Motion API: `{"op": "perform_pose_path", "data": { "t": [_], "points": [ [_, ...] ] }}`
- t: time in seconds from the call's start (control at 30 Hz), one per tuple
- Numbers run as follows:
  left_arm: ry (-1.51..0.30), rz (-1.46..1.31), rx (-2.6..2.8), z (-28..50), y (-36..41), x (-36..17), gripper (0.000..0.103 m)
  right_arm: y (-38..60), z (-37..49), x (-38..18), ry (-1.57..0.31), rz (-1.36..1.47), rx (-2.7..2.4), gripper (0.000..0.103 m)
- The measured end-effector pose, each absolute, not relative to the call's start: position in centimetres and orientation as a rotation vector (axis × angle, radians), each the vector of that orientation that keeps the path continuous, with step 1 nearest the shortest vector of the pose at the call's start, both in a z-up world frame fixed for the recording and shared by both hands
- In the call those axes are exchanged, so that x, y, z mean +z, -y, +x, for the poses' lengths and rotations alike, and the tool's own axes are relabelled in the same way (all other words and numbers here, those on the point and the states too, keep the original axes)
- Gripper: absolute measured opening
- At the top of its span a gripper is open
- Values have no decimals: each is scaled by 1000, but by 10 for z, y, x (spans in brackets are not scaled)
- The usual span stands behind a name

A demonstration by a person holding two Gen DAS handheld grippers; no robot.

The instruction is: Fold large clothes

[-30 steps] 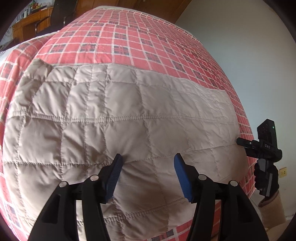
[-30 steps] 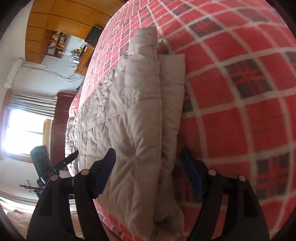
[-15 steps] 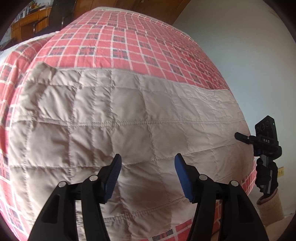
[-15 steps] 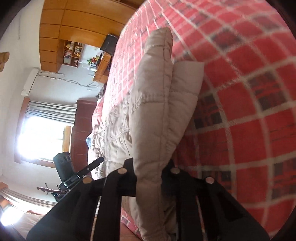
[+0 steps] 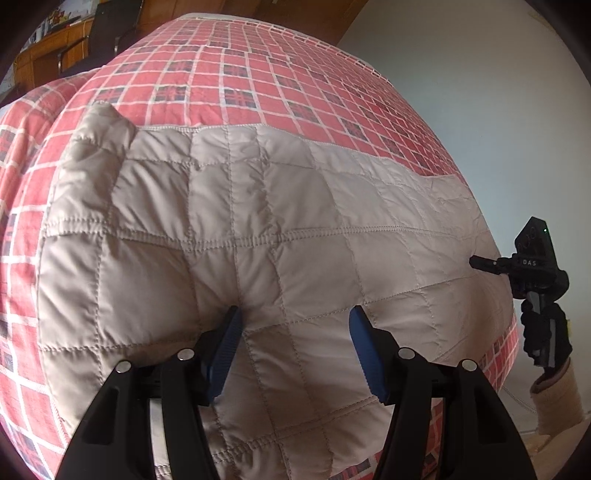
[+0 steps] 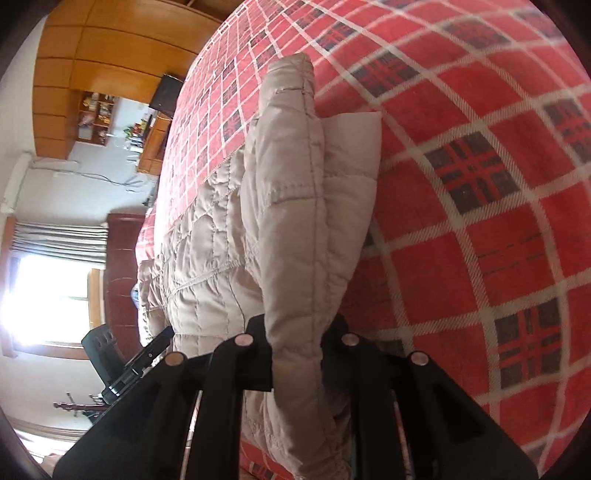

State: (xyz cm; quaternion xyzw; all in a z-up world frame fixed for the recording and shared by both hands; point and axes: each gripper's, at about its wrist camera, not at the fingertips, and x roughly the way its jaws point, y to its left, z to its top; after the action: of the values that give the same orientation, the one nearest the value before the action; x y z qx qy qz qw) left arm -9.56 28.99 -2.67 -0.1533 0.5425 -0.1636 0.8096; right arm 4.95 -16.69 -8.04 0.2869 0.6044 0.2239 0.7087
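Observation:
A beige quilted jacket [image 5: 258,236] lies spread across the red plaid bed [image 5: 280,88]. My left gripper [image 5: 293,339] is open, its blue pads just above the jacket near its front edge. At the jacket's right end the right gripper [image 5: 480,263] shows from the side, held by a gloved hand [image 5: 546,332]. In the right wrist view my right gripper [image 6: 297,345] is shut on the thick folded edge of the jacket [image 6: 295,229], which bulges up between the jaws. The other gripper [image 6: 147,356] shows far left in that view.
The plaid bedcover [image 6: 480,184] stretches beyond the jacket. A pale wall [image 5: 480,74] stands to the right of the bed. Wooden cabinets [image 6: 92,48], a shelf, a bright window [image 6: 44,295] and a dark chair [image 5: 110,22] lie farther off.
My right gripper went from open around the jacket's folded edge to shut on it. The left gripper dropped closer to the jacket and stays open.

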Motion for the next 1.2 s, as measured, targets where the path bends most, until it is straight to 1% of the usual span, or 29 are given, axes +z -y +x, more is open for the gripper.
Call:
{"op": "perform_pose_path", "data": {
  "t": [0.23, 0.33, 0.43, 0.6, 0.7, 0.93, 1.0, 1.13, 1.2],
  "points": [
    [-1160, -384, -363, -95, -299, -19, 61, 104, 52, 16, -1265, 450, 551, 13],
    [-1153, -383, -368, -97, -301, -13, 61, 74, 48, 43, -1252, 385, 584, 13],
    [-1138, -361, -369, -100, -302, -3, 61, 45, 46, 55, -1261, 325, 601, 14],
    [-1112, -284, -343, -105, -304, 19, 62, 4, 42, 55, -1283, 254, 617, 16],
    [-1084, -236, -339, -111, -306, 33, 64, -17, 37, 50, -1289, 206, 622, 17],
    [-1052, -241, -352, -116, -323, 49, 66, -61, 37, 40, -1334, 160, 650, 20],
    [-1053, -295, -377, -115, -334, 50, 66, -73, 37, 33, -1346, 135, 651, 20],
    [-1049, -528, -467, -105, -364, 46, 66, -102, 32, 20, -1369, 80, 647, 23],
    [-1044, -602, -514, -99, -372, 44, 66, -114, 28, 13, -1376, 64, 641, 24]
  ]
}}
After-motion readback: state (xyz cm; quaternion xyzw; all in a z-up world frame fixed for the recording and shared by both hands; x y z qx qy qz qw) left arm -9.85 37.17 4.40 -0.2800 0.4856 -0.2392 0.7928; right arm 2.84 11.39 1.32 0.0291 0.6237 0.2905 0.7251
